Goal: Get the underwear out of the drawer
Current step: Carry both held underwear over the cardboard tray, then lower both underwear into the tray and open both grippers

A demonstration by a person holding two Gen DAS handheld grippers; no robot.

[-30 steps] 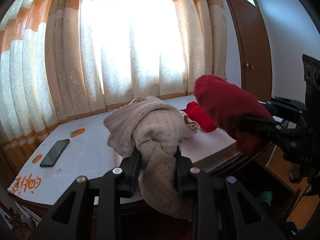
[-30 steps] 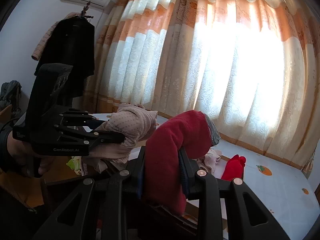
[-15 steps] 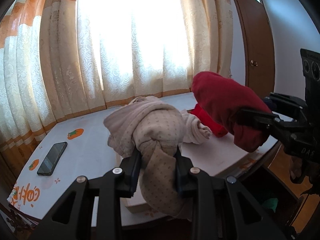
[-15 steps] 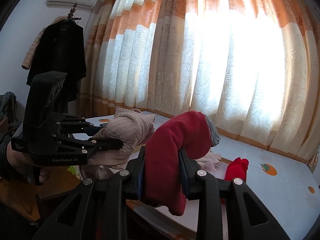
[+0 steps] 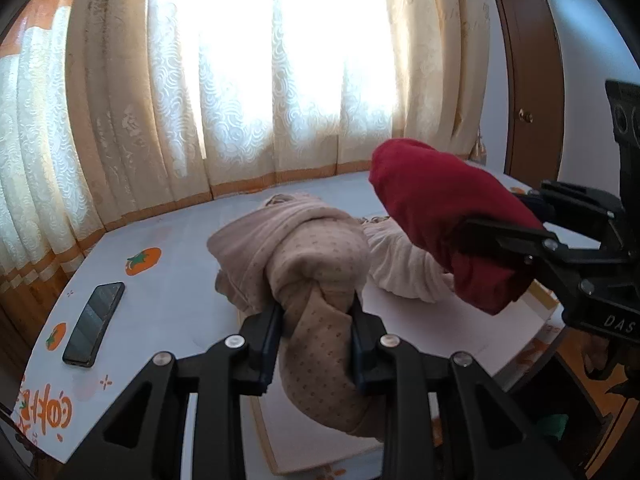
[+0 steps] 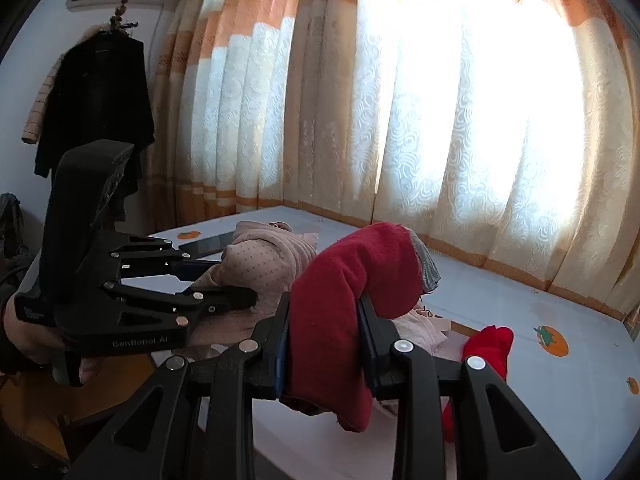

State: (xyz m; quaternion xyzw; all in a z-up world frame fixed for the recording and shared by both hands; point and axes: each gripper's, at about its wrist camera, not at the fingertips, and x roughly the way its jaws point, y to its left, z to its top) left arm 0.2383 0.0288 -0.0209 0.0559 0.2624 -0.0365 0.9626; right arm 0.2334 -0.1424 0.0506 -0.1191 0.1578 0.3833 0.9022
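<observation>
Two grippers, each loaded. The left gripper (image 5: 316, 344) was clamped on a beige dotted garment (image 5: 320, 272); the right gripper (image 6: 326, 346) was clamped on a red garment (image 6: 352, 292). Both bundles were pinched at mid-length, with ends drooping below the jaws.

Both garments hung in the air, above the near edge of the white bedsheet (image 5: 172, 280). Neither touched it. The drawer was presumably the dark recess at about 5 o'clock in the left view, but that corner was too dim to be sure.

Key relation: from each gripper the landing place lay straight ahead, toward 12 o'clock, where a loose pile already rested on a pale board (image 5: 432, 320): a cream garment (image 5: 400, 272) and a second red piece (image 6: 490, 346). The held bundles ran roughly along the fingers' line, then folded downward. Seen from the right camera, the pile sat at 1 o'clock, closer to the right hand than to the left.

A phone (image 5: 94, 324) lay at 9 o'clock from the left gripper, well apart.

Writing: "GenRobot.AI" on the left gripper body; "DAS" on the right one, remainder cut off. Orange characters on the sheet, unread.
</observation>
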